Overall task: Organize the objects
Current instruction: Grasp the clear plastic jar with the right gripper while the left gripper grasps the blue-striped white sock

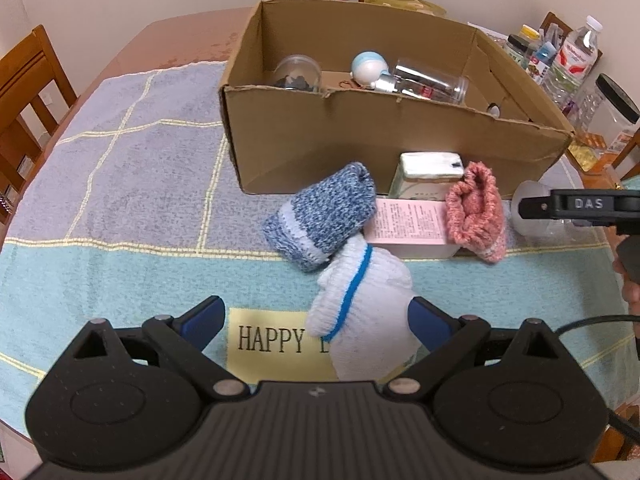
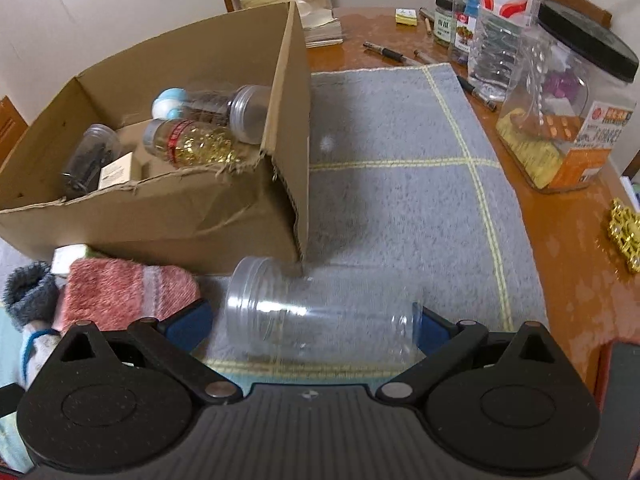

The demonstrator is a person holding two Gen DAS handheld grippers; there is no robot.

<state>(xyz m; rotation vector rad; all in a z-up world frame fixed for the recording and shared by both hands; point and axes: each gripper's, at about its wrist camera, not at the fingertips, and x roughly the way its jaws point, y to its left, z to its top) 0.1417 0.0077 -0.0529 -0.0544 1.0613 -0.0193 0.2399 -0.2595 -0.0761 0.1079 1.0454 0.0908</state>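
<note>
Three socks are seen on the towel in front of the cardboard box (image 1: 360,136): a blue sock (image 1: 324,216), a pink sock (image 1: 474,210) and a white sock (image 1: 364,312) with a blue stripe. Two small cartons lie between them, a pale one (image 1: 424,178) against the box wall and a pink one (image 1: 408,224) covered in fine print too small to be read. Inside the box, three clear jars, a white and blue ball and a small carton can be counted.

The left gripper (image 1: 316,322) is spread wide, with the white sock standing between its blue fingers and touched by the right-hand one. The right gripper (image 2: 314,328) is likewise spread, and an empty clear jar (image 2: 320,324) is lying on its side between the fingers; whether it is touched cannot be told.

"HAPPY" is read on a yellow patch (image 1: 272,340) of the towel (image 1: 120,184), and "DAS" on the right gripper in the left view.
</note>
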